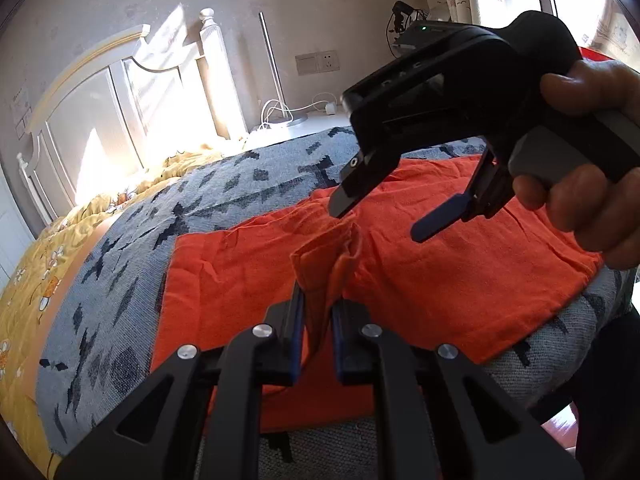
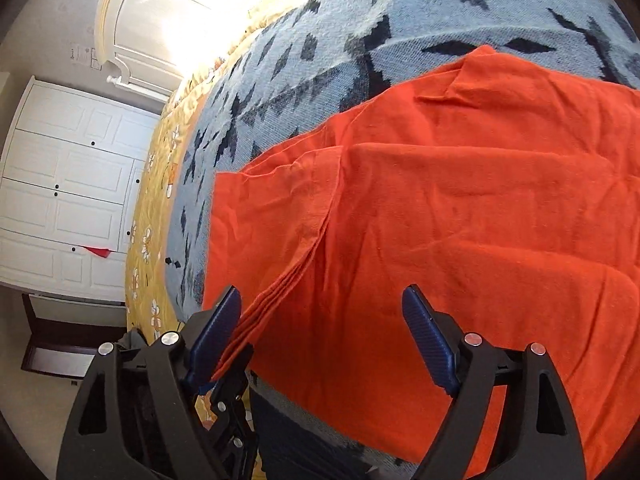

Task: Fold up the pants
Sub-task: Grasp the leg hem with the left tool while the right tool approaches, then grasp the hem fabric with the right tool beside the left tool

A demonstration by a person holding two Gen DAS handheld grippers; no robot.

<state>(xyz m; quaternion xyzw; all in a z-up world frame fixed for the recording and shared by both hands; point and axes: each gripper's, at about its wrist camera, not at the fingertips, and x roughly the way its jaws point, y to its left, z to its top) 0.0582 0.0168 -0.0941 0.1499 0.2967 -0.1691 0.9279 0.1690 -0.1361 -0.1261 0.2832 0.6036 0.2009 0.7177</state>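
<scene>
Your left gripper point(image 1: 318, 332) is clamped on a raised fold of the orange pants point(image 1: 440, 280), with the bunched cloth pinched between its blue pads point(image 1: 297, 332) and lifted off the layer below. The pants lie spread across the grey-blue patterned blanket point(image 1: 120, 280) that covers the bed, their near edge hanging toward you over the blanket's front side.

Your right gripper point(image 2: 328, 344) has its fingers spread wide and nothing between them. In the left wrist view you see it from the side, held in your right hand point(image 1: 592, 184), tilted down with its tips just above the pants and a little beyond the pinched fold. In the right wrist view its left pad point(image 2: 218, 332) sits just beside the stacked edge of the lifted layers, which runs down as a ridge from the middle of the pants; whether the pad touches that edge, you cannot tell from here.

Beyond the blanket lies a yellow flowered quilt point(image 1: 24, 312), and a white headboard point(image 1: 120, 92) stands against the wall. A white wardrobe point(image 2: 64, 184) shows at the left of the right wrist view.
</scene>
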